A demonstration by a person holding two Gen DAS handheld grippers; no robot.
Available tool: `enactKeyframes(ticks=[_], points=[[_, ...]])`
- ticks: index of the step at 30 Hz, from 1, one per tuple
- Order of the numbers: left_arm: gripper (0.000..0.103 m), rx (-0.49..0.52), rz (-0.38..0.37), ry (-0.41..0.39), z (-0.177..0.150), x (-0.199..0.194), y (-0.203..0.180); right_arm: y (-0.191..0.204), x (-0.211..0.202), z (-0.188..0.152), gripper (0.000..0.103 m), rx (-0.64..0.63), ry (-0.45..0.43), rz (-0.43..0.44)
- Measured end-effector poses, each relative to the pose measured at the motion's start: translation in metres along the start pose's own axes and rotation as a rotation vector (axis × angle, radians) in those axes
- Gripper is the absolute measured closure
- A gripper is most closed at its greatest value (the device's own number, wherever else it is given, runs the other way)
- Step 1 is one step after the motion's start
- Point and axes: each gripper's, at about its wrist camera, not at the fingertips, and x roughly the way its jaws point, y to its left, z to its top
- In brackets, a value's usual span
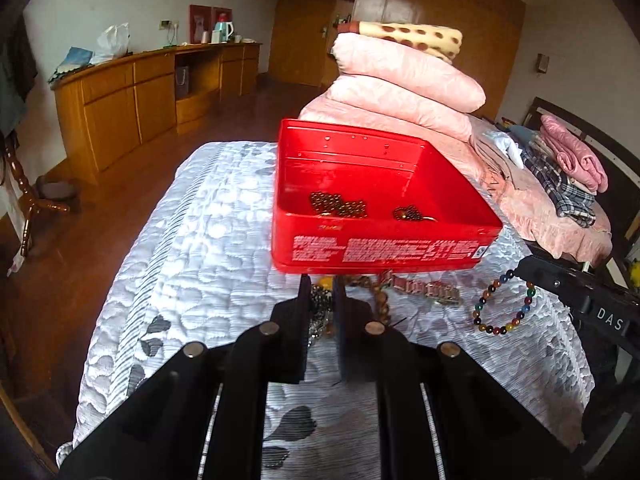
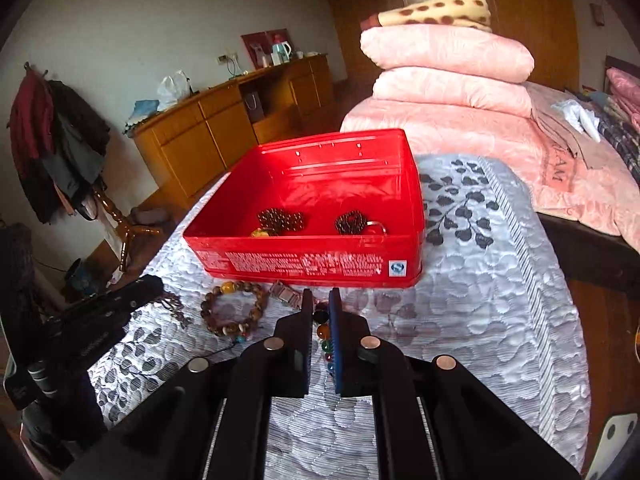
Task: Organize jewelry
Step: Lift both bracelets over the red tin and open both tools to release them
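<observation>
Inside red tin (image 2: 316, 258), dark bead bracelets (image 2: 280, 220)

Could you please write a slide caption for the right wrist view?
Right claw shut on a multicoloured bead bracelet before the red tin.

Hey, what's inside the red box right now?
Inside the red box lie two coiled dark bead strands, a yellow bead beside the left one and a metal ring by the right. The near wall hides the floor just behind it.
</observation>
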Motion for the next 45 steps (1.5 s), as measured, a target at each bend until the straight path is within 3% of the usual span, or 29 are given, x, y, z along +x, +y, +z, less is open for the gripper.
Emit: enactKeyframes(ticks=[15, 23, 32, 33, 35, 38, 40, 42, 45], points=[[0.094, 0.031, -0.073, -0.077, 0.062, -0.006, -0.02, 0.005, 0.004, 0.059, 0.095, -0.026, -0.069, 0.003], [0.094, 0.008, -0.131, -0.042, 0.104, 0.025, -0.024, -0.002, 0.032, 0.088, 0.095, -0.006, -0.064, 0.004], [0.094, -0.008, -0.114, -0.004, 0.114, 0.067, -0.023, -0.017, 0.062, 0.103, 0.095, 0.029, -0.049, 0.04], [0.093, 0.002, -0.104, 0.003, 0.114, 0.073, -0.025, -0.019, 0.066, 0.102, 0.093, 0.036, -0.044, 0.033], [0.092, 0.02, -0.079, 0.017, 0.111, 0.083, -0.029, -0.023, 0.071, 0.1, 0.076, 0.048, -0.039, 0.025], [0.091, 0.023, -0.055, 0.027, 0.105, 0.092, -0.028, -0.029, 0.074, 0.096, 0.076, 0.053, -0.038, 0.0], [0.083, 0.021, -0.038, 0.023, 0.103, 0.093, -0.025, -0.032, 0.074, 0.092, 0.076, 0.058, -0.039, -0.011], [0.065, 0.019, -0.017, 0.0, 0.1, 0.088, -0.023, -0.032, 0.072, 0.087, 0.076, 0.053, -0.045, -0.018], [0.058, 0.037, 0.023, -0.044, 0.093, 0.074, -0.023, -0.028, 0.067, 0.075, 0.076, 0.035, -0.057, -0.029]])
